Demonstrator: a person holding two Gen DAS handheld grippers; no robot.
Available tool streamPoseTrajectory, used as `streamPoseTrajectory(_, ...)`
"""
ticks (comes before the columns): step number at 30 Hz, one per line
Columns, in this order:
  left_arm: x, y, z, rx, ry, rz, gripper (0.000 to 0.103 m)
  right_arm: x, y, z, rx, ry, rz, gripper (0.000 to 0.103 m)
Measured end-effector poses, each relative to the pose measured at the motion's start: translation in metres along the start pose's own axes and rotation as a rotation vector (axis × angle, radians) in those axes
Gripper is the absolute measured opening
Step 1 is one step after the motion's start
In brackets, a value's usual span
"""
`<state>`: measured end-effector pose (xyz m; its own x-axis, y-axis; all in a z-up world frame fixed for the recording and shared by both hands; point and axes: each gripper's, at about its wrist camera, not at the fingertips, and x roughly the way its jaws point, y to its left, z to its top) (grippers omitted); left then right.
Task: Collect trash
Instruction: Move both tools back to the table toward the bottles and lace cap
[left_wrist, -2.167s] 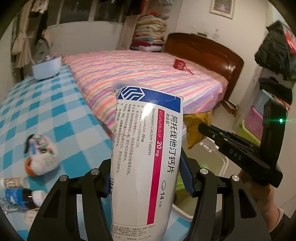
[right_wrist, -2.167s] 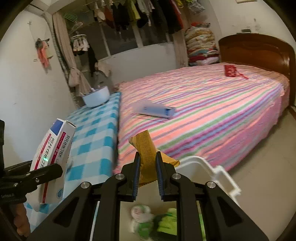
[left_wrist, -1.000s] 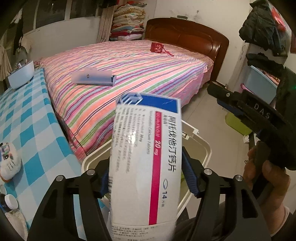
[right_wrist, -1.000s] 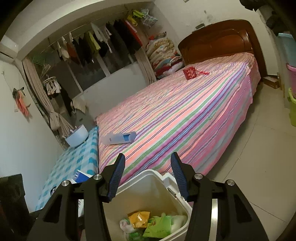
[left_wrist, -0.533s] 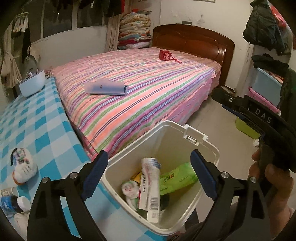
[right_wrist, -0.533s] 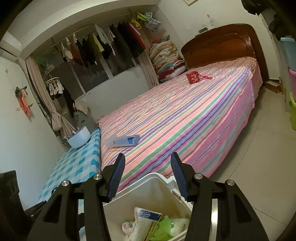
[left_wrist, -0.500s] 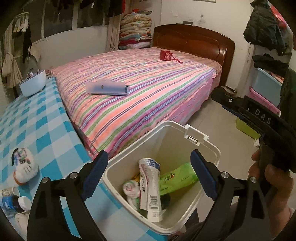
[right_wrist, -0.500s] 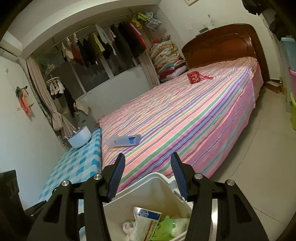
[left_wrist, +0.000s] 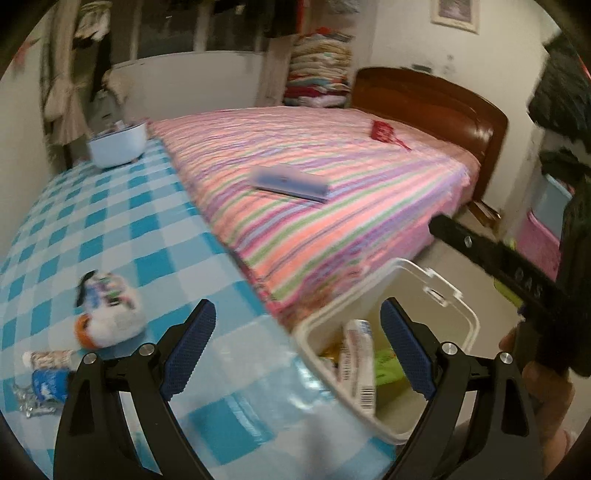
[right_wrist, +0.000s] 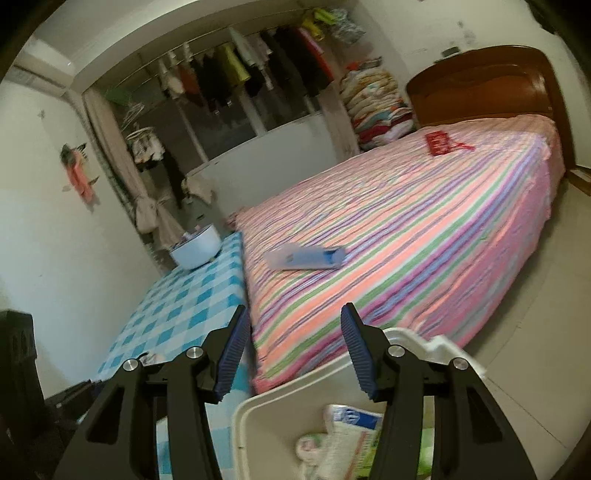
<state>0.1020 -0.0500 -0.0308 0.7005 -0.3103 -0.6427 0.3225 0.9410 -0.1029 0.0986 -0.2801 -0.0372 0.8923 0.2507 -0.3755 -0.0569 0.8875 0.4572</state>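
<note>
Left wrist view: left gripper (left_wrist: 298, 341) spread wide, nothing between the blue pads, hanging over the edge of the blue-checked table (left_wrist: 110, 229) beside the white bin (left_wrist: 460, 314). Jaws just opened; medicine box (left_wrist: 356, 363) now standing on end inside the bin, barcode end up, next to a green packet (left_wrist: 386, 363). Only here: leftover trash on the table, namely a crumpled white wrapper (left_wrist: 107, 314) with an orange patch, a small bottle (left_wrist: 48, 358), a blue-labelled bottle (left_wrist: 48, 382) below it, all well apart from the bin. Also only here: right gripper from the side at the right edge, black body, a hand (left_wrist: 546, 384) clutching its handle.

Right wrist view: right gripper (right_wrist: 291, 350) partly spread, pads apart, empty, hovering above the near rim of the bin (right_wrist: 258, 410). Medicine box (right_wrist: 351, 432) visible from above, blue-and-white end toward the camera, pale crumpled item to its left. Seen only here: row of clothes (right_wrist: 251, 70) hung across the window, air conditioner high on the left wall.

Shared by both: striped bed (right_wrist: 424, 240) with a flat blue-white box (right_wrist: 306, 258) lying on it, red pouch (right_wrist: 439, 144) near the headboard, white bowl (left_wrist: 116, 144) at the table's far end. Table trash hidden from the right wrist camera behind its own fingers.
</note>
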Motion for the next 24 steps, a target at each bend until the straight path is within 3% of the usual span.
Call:
streamPoseTrajectory(8,-0.033,0.089,-0.005,-0.176,-0.019,0.072,0.089,0.032,0.056,-0.018,-0.067,0.080,0.097,0.050)
streamPoseTrajectory(15,-0.071,0.159,-0.029,-0.293,-0.018,0.152,0.089,0.051,0.107,-0.041,-0.148,0.165,0.218,0.050)
streamPoseTrajectory(24,-0.111,0.230,-0.067,-0.376,0.023,0.264,0.089,0.063,0.178,-0.090,-0.297,0.352,0.403,0.050)
